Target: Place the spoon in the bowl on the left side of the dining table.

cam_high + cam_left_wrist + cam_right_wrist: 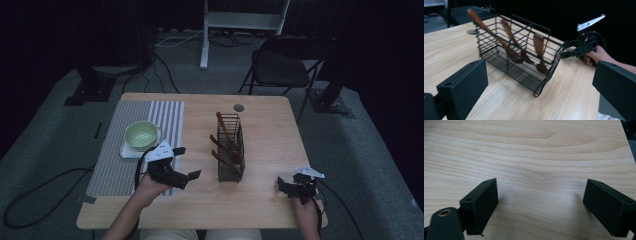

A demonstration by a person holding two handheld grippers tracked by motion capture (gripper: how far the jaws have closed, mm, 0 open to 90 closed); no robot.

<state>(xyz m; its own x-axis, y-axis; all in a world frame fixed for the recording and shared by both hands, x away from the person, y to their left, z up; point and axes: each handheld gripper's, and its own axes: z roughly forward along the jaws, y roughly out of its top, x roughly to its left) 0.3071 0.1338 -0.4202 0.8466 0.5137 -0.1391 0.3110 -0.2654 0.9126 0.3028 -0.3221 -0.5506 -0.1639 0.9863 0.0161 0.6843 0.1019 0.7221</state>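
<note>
From the high view, the light wooden counter (260, 195) has a black wire rack basket (231, 150) sitting near the middle, with three brown wooden utensils (226, 142) leaning inside it. Off to the left there's a grey striped mat (120, 170), and on it a pale green bowl (141, 135) resting on a small white square plate (129, 151). The left hand-held gripper (190, 162) is over the mat's right edge, just left of the basket, jaws spread and nothing between them. The right hand-held gripper (282, 184) sits near the counter's front right corner, well apart from the basket. A black folding chair (282, 65) stands on the floor behind the counter.

Left gripper view: both black jaws are wide apart and empty, pointing at the basket, which is near but not touched. The utensils lean diagonally in its compartments. The other gripper and the hand (599, 55) holding it show beyond the basket's far end.

Right gripper view: jaws released, wide apart, bare wood grain between them.
</note>
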